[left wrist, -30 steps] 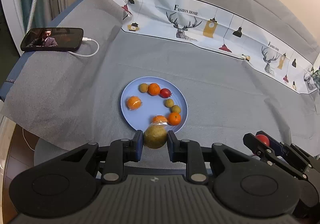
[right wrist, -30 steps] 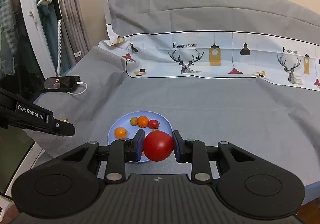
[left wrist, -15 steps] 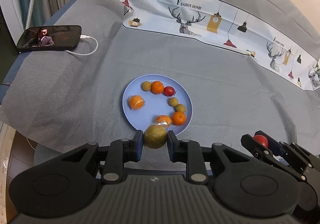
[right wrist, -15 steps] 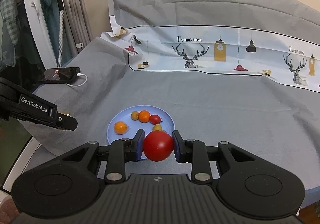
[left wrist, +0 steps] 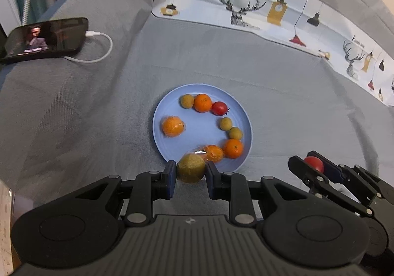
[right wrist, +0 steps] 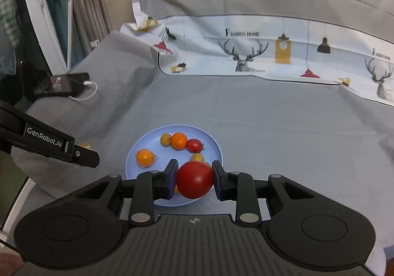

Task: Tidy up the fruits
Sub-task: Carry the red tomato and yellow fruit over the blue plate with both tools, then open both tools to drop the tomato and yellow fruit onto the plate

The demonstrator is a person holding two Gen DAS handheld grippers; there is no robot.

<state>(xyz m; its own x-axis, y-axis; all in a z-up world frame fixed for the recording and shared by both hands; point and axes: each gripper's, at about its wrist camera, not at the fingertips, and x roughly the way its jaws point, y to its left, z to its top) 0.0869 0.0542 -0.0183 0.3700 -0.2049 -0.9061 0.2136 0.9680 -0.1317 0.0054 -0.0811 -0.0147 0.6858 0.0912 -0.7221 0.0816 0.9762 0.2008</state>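
My left gripper (left wrist: 191,171) is shut on a round yellow-green fruit (left wrist: 191,168), held over the near rim of a light blue plate (left wrist: 209,125). The plate carries several small fruits: oranges, one (left wrist: 172,126) in clear wrap, small yellow-green ones and a little red one (left wrist: 219,108). My right gripper (right wrist: 195,180) is shut on a red tomato (right wrist: 195,180) above the plate's (right wrist: 150,143) near edge. In the left wrist view the right gripper (left wrist: 314,165) shows at the lower right with the tomato (left wrist: 314,163). The left gripper's arm (right wrist: 49,145) crosses the left of the right wrist view.
Grey cloth covers the table (left wrist: 283,103). A printed deer-pattern cloth (left wrist: 258,12) lies along the back. A phone (left wrist: 44,39) with a white cable (left wrist: 98,51) rests at the far left. Curtains and a white frame (right wrist: 49,12) stand to the left.
Both grippers have moved forward and down toward the plate, each keeping its fruit. The plate looks larger and closer in both views.
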